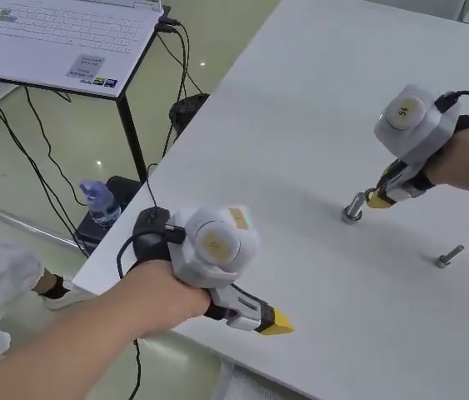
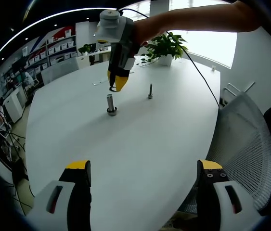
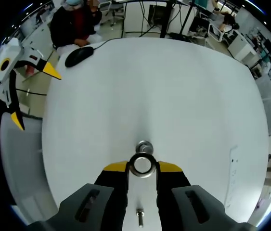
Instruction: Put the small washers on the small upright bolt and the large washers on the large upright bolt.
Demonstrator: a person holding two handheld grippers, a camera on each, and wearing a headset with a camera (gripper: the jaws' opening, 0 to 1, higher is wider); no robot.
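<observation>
White table (image 1: 317, 108), large bolt (image 1: 353, 208), laptop (image 1: 59, 33), potted plant (image 2: 166, 45)

our left gripper (image 1: 276, 323): white domed housing, black body, yellow tips, black cable | our right gripper (image 1: 374, 199): same build, black cable

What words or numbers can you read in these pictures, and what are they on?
No text reads clearly.
Yellow round label on the right gripper: two dark characters, too blurred to read.
Second round label on the left gripper: marks too faint.
Stickers on the laptop: too small.
Bottle label: blurred.
</observation>
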